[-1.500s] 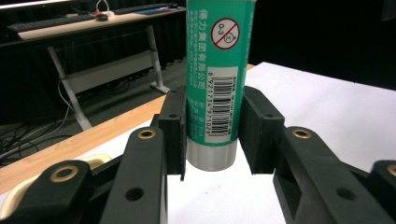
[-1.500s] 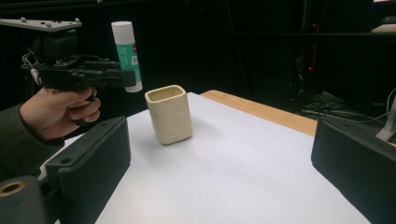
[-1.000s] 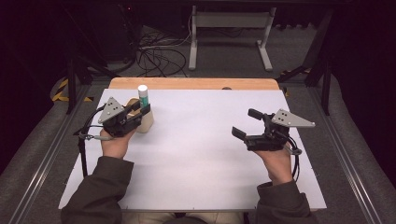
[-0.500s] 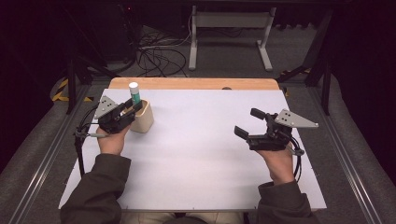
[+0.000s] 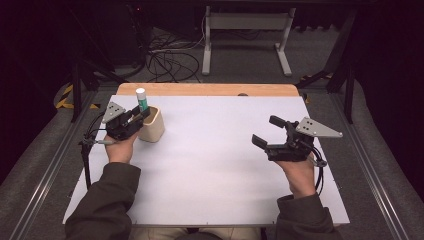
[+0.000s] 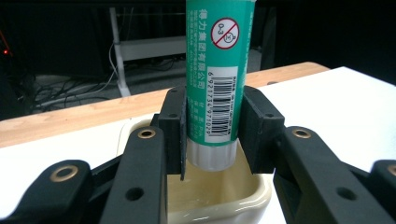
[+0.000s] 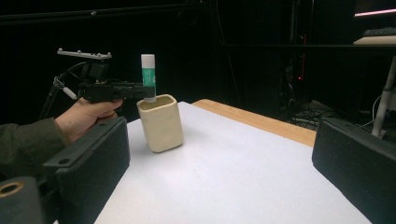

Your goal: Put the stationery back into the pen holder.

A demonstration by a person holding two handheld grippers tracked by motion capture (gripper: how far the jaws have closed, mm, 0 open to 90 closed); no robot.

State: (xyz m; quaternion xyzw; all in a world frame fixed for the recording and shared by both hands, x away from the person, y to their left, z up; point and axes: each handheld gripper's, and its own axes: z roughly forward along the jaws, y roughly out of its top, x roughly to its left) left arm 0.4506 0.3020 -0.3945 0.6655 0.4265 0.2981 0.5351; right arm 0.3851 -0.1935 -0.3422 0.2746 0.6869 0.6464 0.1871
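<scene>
Your left black two-jaw gripper [image 5: 136,117] sits near the table's far left corner, level, its jaws clamped on an upright green glue stick [image 6: 215,74]. Your right black two-jaw gripper [image 5: 266,134] hovers near the right edge, jaws spread wide apart and empty, pointing left. Both forearms enter from the near edge.

In the left gripper view, the glue stick [image 6: 215,79] runs off the top edge, so its cap is cut off. The two pads [image 6: 175,126] cover the label's side margins between them. The cream cup [image 6: 219,196] below the pads is cut by the bottom edge and half hidden behind the jaws. In the high view, the left gripper [image 5: 131,120] hides the stick's lower body, and the label print is too small to read.
</scene>
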